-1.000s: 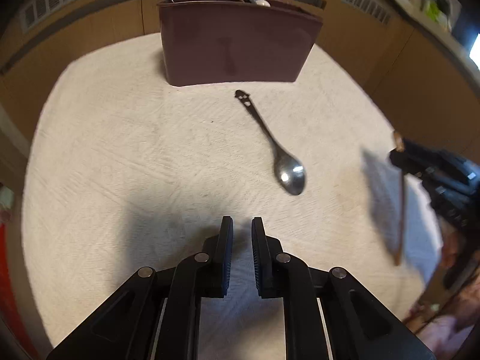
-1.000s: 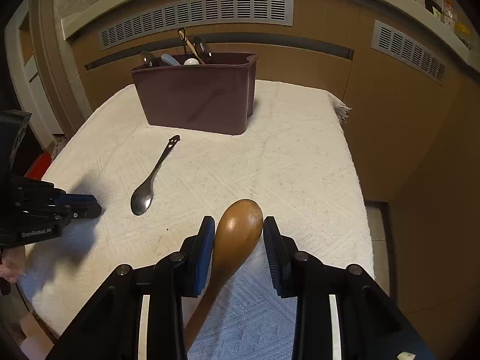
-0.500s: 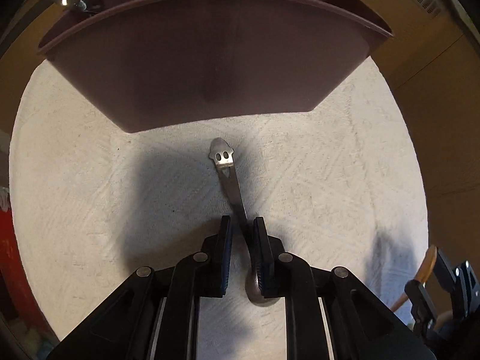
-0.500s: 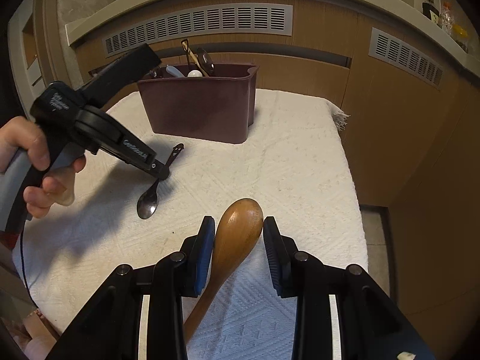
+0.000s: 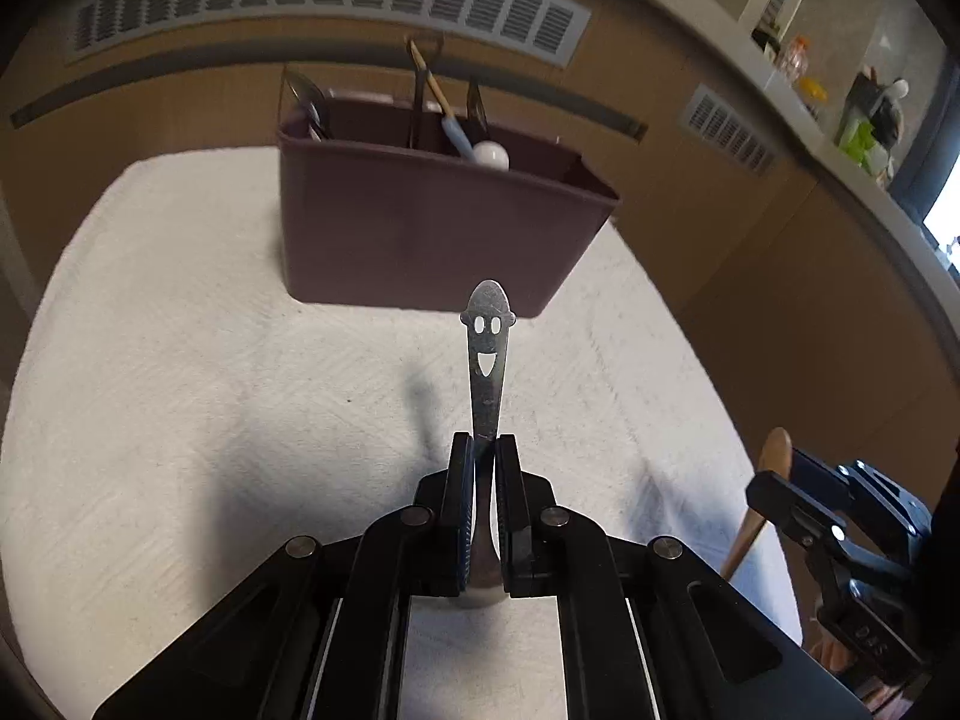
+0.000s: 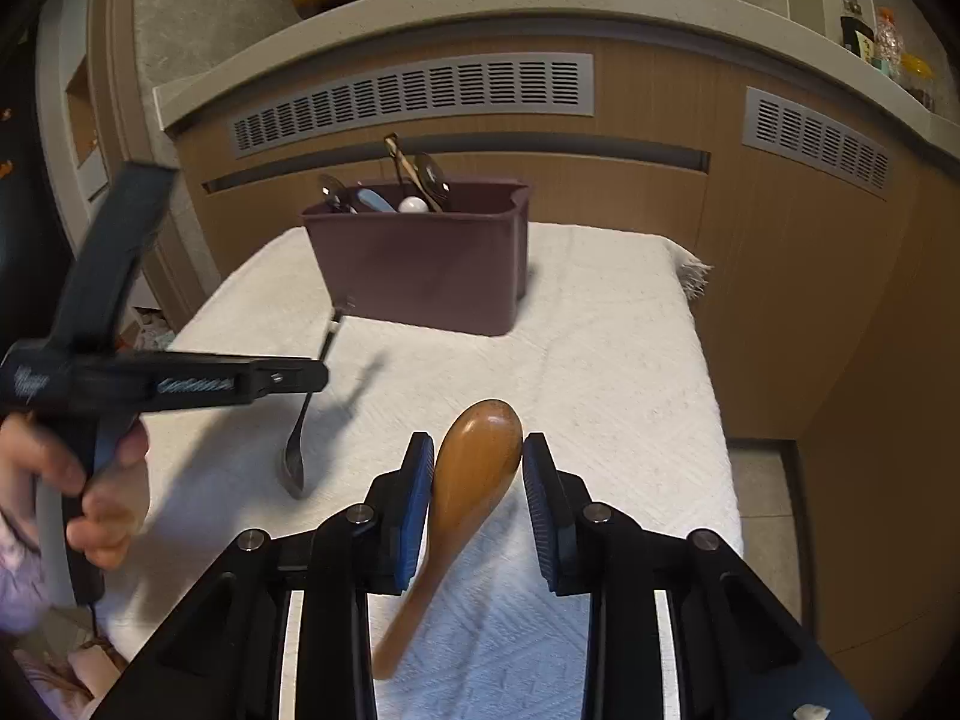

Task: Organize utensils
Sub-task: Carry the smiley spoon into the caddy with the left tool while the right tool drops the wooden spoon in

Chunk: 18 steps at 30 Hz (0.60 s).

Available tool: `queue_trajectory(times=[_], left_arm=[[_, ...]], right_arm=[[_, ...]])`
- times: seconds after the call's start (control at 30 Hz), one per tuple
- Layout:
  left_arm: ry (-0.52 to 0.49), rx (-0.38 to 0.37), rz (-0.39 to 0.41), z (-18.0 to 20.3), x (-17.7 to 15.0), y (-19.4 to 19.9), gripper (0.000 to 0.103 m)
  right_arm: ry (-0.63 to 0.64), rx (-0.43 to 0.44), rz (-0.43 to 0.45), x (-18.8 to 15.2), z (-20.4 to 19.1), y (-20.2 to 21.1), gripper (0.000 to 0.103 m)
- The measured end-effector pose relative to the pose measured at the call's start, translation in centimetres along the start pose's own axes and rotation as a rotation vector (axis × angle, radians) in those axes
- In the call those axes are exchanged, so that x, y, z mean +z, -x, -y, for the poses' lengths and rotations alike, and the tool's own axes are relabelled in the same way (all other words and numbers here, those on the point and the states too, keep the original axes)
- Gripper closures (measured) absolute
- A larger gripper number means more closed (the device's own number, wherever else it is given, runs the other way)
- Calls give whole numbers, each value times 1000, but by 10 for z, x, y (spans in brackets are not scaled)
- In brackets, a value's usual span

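Observation:
My left gripper (image 5: 483, 450) is shut on a metal spoon (image 5: 487, 360) with a smiley-face handle end, holding it lifted above the white cloth, handle pointing toward the maroon utensil bin (image 5: 432, 228). In the right wrist view the same spoon (image 6: 300, 432) hangs from the left gripper (image 6: 318, 372), bowl down. My right gripper (image 6: 477, 468) is shut on a wooden spoon (image 6: 474, 468), its bowl between the pads, handle trailing down. The bin (image 6: 426, 270) stands at the far edge and holds several utensils.
A white textured cloth (image 6: 600, 372) covers the small table (image 5: 180, 390). Wood-panelled cabinets with vent grilles (image 6: 414, 96) stand behind and to the right. The table's right edge (image 6: 720, 420) drops to the floor.
My left gripper closed on the metal spoon and lifted it off the cloth, tilting its handle up toward the bin. The right gripper stayed put with the wooden spoon.

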<state>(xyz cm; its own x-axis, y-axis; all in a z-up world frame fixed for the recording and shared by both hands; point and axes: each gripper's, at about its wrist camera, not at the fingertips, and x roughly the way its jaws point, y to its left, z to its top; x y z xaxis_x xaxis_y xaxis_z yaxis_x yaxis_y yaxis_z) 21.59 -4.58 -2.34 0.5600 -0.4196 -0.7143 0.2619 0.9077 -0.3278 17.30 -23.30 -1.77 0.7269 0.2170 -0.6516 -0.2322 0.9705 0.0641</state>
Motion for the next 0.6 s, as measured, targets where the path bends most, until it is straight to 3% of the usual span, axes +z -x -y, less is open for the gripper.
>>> queue_trajectory(times=[0.17, 0.2, 0.27, 0.3, 0.5, 0.6], left_arm=[[-11, -13, 191, -7, -6, 51, 96], [-16, -12, 214, -9, -2, 56, 96], [-32, -6, 256, -5, 8, 66, 97], [-38, -9, 267, -7, 12, 72, 97], [-15, 1, 255, -17, 21, 68, 97], [-34, -19, 174, -25, 19, 58, 96]], right_arm=[[8, 10, 24, 13, -8, 6, 79], [11, 9, 33, 16, -9, 8, 81], [14, 10, 45, 24, -12, 12, 96], [13, 14, 49, 27, -12, 11, 96], [3, 33, 16, 34, -9, 3, 96], [-2, 16, 8, 33, -4, 3, 96]])
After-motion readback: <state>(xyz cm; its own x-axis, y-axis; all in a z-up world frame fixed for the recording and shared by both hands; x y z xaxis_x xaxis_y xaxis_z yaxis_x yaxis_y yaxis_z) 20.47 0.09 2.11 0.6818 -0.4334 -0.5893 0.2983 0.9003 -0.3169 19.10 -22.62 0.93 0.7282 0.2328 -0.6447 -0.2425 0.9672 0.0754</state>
